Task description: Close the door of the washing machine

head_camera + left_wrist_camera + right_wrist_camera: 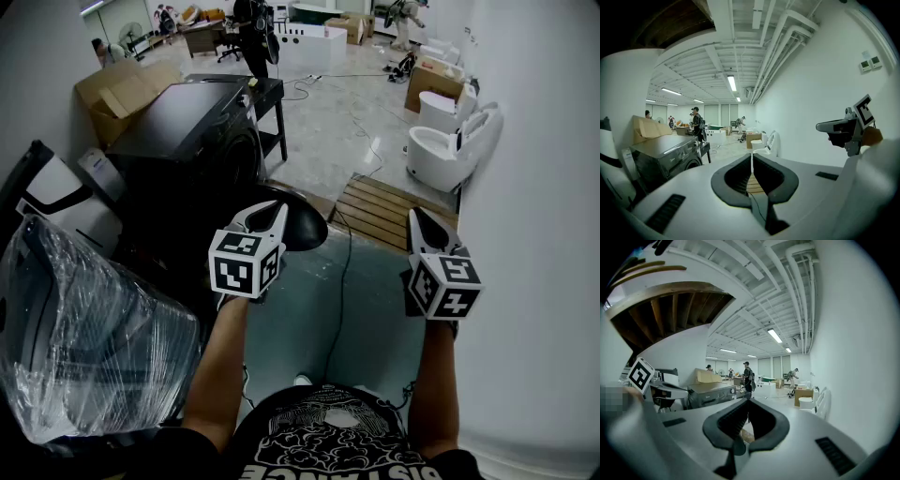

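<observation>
Both closed empty, left gripper (277, 209) and right gripper (414, 214) hover by washing machine (187, 131); shirt (328, 441) shows "ISTANCE".

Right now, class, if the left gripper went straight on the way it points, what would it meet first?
Probably nothing near: the left gripper, shut and empty, aims past the washing machine, over the wooden pallet, toward a white toilet far off. Depth is unclear.

Bright ceiling strip lights (731, 83), fisheye bending, dark vignetted corners
</observation>
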The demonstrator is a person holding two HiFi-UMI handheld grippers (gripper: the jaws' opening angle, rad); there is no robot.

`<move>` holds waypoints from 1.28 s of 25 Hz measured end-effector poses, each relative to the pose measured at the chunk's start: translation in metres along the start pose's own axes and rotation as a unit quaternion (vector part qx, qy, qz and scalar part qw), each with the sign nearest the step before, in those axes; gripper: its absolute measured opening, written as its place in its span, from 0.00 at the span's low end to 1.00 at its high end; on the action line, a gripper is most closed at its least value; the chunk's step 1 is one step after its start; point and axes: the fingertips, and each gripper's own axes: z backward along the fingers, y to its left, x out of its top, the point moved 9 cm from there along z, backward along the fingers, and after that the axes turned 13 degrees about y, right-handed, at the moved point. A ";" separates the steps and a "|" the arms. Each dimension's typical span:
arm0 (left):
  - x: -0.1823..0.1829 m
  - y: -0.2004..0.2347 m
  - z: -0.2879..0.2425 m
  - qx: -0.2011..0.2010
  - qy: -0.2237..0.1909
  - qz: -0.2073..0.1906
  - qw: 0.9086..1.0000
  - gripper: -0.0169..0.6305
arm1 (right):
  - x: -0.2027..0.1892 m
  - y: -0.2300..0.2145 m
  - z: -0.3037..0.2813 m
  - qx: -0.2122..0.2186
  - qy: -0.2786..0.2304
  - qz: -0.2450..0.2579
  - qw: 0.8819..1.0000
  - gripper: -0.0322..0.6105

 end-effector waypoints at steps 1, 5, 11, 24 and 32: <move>-0.001 0.002 0.000 0.001 0.000 0.004 1.000 0.08 | 0.000 0.002 0.000 -0.001 0.001 0.001 1.000 0.09; -0.004 0.010 0.000 0.003 -0.001 0.015 1.000 0.08 | -0.002 0.010 -0.002 -0.002 0.005 0.007 1.000 0.09; -0.012 0.019 0.000 -0.006 -0.001 0.026 1.000 0.08 | -0.006 0.024 -0.001 -0.004 0.006 0.014 1.000 0.09; -0.022 0.041 -0.005 0.003 0.004 0.047 0.999 0.20 | -0.016 0.040 -0.018 0.009 0.028 0.023 0.999 0.20; -0.018 0.047 -0.024 0.022 0.009 0.060 0.998 0.26 | -0.018 0.030 -0.045 0.027 0.033 0.025 0.999 0.24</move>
